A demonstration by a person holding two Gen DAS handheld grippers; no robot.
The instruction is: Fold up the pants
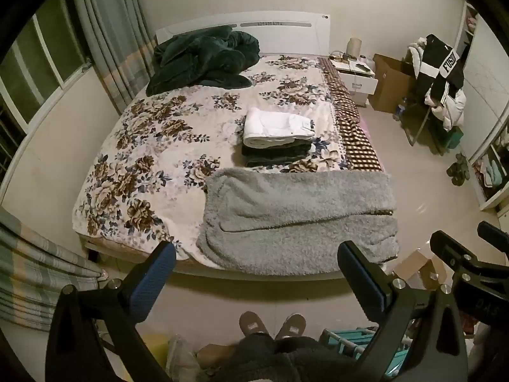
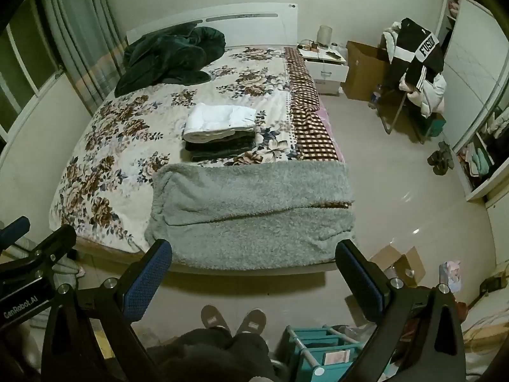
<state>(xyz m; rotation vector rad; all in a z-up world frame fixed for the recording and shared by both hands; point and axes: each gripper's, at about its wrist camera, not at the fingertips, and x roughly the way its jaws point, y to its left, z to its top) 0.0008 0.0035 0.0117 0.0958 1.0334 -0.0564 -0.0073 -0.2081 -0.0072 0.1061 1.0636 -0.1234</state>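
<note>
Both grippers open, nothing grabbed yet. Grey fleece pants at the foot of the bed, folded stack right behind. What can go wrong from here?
1. The grey fleece pants overhang the bed's foot edge; a one-sided pull may slide them to the floor.
2. The folded stack lies close behind; folding away from the person could knock it.
3. Thick pile: the left gripper or right gripper might pinch only one layer.

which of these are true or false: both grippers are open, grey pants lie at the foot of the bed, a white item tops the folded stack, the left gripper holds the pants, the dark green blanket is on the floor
1. Both the left gripper and the right gripper are open: true.
2. The grey fleece pants lie at the foot of the bed: true.
3. A white folded item tops the folded stack: true.
4. The left gripper holds the pants: false, it is empty and short of the bed.
5. The dark green blanket is on the floor: false, it is on the bed by the headboard.
</note>
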